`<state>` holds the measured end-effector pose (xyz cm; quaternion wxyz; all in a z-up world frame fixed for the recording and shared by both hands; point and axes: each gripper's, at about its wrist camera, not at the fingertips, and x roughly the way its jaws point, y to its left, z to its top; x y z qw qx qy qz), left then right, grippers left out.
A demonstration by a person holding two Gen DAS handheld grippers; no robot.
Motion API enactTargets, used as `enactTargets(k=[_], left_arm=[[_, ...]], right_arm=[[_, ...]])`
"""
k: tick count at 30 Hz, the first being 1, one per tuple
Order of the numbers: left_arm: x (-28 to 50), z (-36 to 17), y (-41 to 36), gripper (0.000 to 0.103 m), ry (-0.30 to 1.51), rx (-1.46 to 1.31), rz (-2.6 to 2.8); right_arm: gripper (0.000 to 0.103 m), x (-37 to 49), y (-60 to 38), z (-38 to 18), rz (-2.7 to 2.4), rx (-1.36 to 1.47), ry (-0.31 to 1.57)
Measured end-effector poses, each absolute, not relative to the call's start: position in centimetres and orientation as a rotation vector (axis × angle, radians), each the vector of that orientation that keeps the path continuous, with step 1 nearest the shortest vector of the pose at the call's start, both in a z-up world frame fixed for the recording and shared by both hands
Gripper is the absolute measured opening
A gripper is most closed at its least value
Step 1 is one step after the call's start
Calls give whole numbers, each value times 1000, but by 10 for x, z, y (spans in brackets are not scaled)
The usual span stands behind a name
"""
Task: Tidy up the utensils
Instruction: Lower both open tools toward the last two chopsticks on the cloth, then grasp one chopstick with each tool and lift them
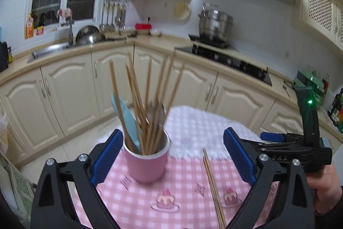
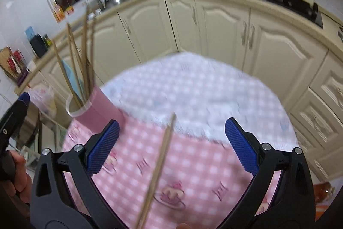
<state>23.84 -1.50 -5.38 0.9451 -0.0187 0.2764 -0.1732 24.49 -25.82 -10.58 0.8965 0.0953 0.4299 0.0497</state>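
The left gripper point(image 1: 171, 156) stands wide open with nothing in its grasp; its left pad sits just beside the pink cup point(image 1: 146, 161), which stands upright on the checked tablecloth point(image 1: 188, 181), already filled with chopsticks point(image 1: 148, 100) and a pale blue utensil point(image 1: 126, 121). The right gripper point(image 2: 171, 143) is also spread wide and empty. Between its jaws lies a loose pair of chopsticks point(image 2: 158, 169), flat on the cloth, its long axis running near to far, tips pointing away and leaning slightly right. From this gripper the cup lies to the far left. The pair sits centred under the right gripper and only at the right edge of the left one's span, so the right hand looks better placed to close across the sticks and carry them left to the cup.
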Motion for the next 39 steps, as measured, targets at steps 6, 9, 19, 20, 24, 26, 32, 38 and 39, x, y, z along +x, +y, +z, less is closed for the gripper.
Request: enactTargets(k=[6,9,19,20,24,26,32,38,39], left_arm=[[240,-91,-37,93,699,-10,-362],[241,-111,-46,93,762,7,-365],[247,-169,-76,93,938,70,-378],[247,-174,-79,93,951,84,-378],[248,-194,-92,93,1000,142,-377],[249,-202,-97,93,1019,171,-372],[250,-218,-108,93,1038,233,-355],[257,-225,-116,93,1014,270,-335],[259,-225,-115,92,1017,265,-342]], right_arm=[[97,231,-272,-139,76,193,982],[97,225,-280,-152,63,198,1015],[97,213,-293,-171,58,199,1062],[97,213,-294,-173,57,203,1066],[97,211,-300,-176,49,212,1069],[97,211,-303,-176,44,217,1068],[97,211,-312,-177,24,230,1067],[97,213,-314,-179,21,225,1075],[97,214,-312,-180,24,219,1078]])
